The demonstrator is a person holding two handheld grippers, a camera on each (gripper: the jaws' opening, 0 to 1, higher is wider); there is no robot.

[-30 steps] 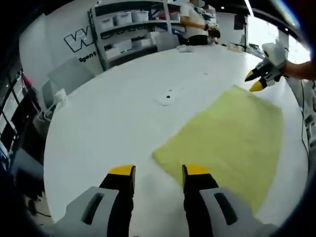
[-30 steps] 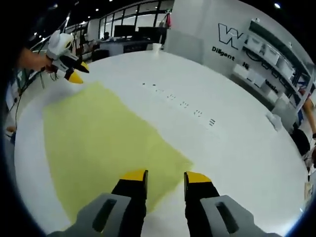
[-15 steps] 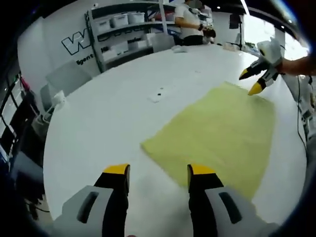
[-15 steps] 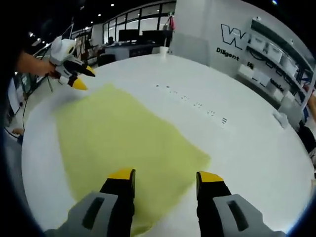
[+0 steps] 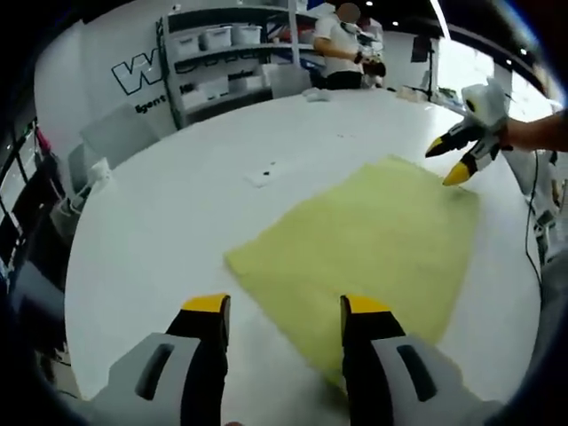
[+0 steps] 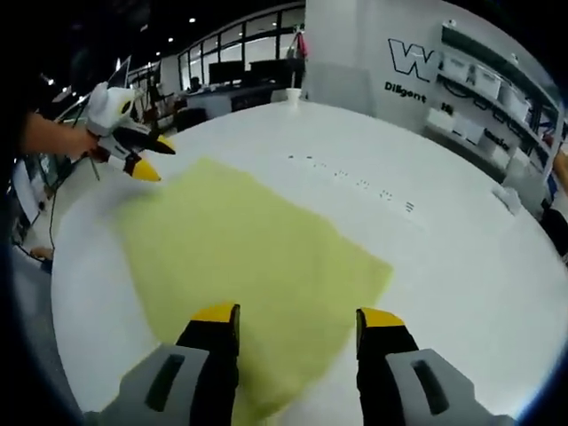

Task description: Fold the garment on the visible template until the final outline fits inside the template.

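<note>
A pale yellow cloth (image 5: 373,226) lies flat on the round white table (image 5: 177,222). In the left gripper view my left gripper (image 5: 284,306) hovers open over the cloth's near corner, nothing between its jaws. Across the cloth, my right gripper (image 5: 451,160) is held by a hand at the far corner, its yellow tips apart. From the right gripper view, the right gripper (image 6: 297,315) stands open above the near edge of the cloth (image 6: 248,257). The left gripper (image 6: 151,160) hangs open just off the cloth's far corner.
A row of small dark marks (image 6: 355,182) runs across the table beside the cloth, and a small white piece (image 5: 260,177) lies there. A person (image 5: 342,49) stands at the table's far side by shelves with bins (image 5: 222,62). A cup (image 6: 293,91) sits near the far edge.
Both pairs of jaws stand a little wider apart than a second ago. Both views have shifted over the cloth. The cloth itself lies flat as before.
</note>
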